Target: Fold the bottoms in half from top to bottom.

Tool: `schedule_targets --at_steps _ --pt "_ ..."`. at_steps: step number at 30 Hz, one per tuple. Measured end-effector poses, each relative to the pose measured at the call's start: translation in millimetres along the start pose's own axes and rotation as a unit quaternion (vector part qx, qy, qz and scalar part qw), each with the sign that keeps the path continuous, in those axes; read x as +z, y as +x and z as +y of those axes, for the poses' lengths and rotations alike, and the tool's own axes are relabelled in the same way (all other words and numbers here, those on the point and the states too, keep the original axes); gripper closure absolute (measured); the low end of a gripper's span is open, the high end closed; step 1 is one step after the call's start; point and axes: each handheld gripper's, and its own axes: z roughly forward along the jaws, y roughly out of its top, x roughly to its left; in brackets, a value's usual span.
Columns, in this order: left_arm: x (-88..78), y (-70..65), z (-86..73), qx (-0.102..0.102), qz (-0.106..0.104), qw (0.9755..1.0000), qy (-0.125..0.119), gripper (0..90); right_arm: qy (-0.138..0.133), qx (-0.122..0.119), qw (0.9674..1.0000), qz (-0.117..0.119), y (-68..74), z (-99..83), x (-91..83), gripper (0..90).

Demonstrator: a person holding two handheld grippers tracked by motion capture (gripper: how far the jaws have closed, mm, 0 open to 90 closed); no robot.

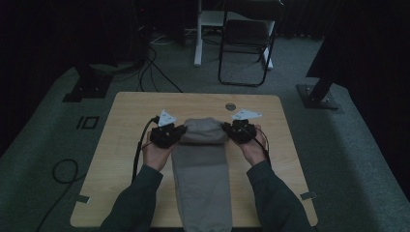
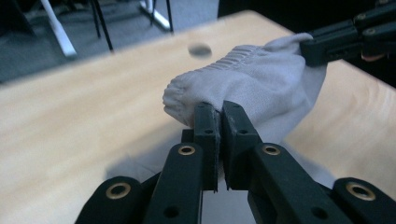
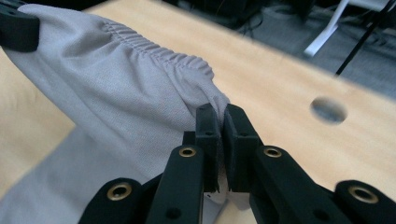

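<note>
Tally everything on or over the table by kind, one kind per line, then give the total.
Grey garment: 1
Grippers, left gripper and right gripper, both clamped on its elastic hem: 2
Total: 3

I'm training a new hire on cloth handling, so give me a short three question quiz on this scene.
1. True or false: both tongs are shut on the grey garment.
2. Which part of the garment is lifted off the table? A) the far elastic end B) the near end C) the middle
3. Fill in: the left tongs and the right tongs pinch opposite ______ of the gathered end.

Key: 1 true. 2 A. 3 corners.
</note>
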Motion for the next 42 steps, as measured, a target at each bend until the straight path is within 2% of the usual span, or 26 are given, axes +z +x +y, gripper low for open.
schedule_targets --at_steps 5,6,7,9,14,18,20,21,29,33,39,42 --pt "10.9 -7.8 -39.9 0.001 -0.006 0.9988 0.049 85.4 0.038 -0.011 0.9991 0.015 13.7 -30.0 6.9 86.2" --pt "13.4 -8.3 -48.5 -0.003 -0.009 0.9983 0.058 85.4 0.045 -0.013 0.9987 0.019 16.6 -36.1 8.7 86.2" --pt "13.4 -8.3 -48.5 -0.003 -0.009 0.9983 0.058 85.3 0.045 -0.013 0.9987 0.019 16.6 -36.1 8.7 86.2" --pt "16.9 -9.8 -65.3 -0.013 -0.016 0.9968 0.077 85.3 0.068 -0.016 0.9971 0.029 24.9 -53.5 13.1 86.2" --pt "20.2 -17.4 -88.8 -0.009 -0.024 0.9937 0.109 85.1 0.102 -0.020 0.9935 0.046 37.3 -79.2 19.3 86.2" --pt "25.3 -23.0 -104.9 -0.002 -0.029 0.9898 0.139 85.1 0.128 -0.021 0.9900 0.056 44.2 -94.8 23.0 86.1" --pt "28.6 -24.9 -112.1 -0.006 -0.032 0.9891 0.144 85.2 0.141 -0.024 0.9878 0.061 46.9 -100.7 26.5 85.7" --pt "28.7 -25.2 -113.9 -0.006 -0.032 0.9902 0.136 85.1 0.137 -0.028 0.9883 0.060 48.2 -102.8 27.8 85.7" --pt "31.4 -19.8 -113.3 -0.012 -0.030 0.9908 0.132 85.3 0.137 -0.028 0.9886 0.057 48.1 -100.7 31.8 85.8" --pt "35.1 -14.9 -110.7 -0.011 -0.023 0.9911 0.131 85.1 0.135 -0.026 0.9890 0.055 46.8 -98.5 35.7 85.7" --pt "46.4 -2.2 -103.8 -0.013 -0.001 0.9926 0.121 85.1 0.126 -0.020 0.9904 0.055 38.5 -92.4 48.4 85.7" --pt "55.1 6.7 -98.4 -0.014 0.011 0.9931 0.116 85.1 0.120 -0.009 0.9914 0.051 31.0 -87.2 58.4 85.8"
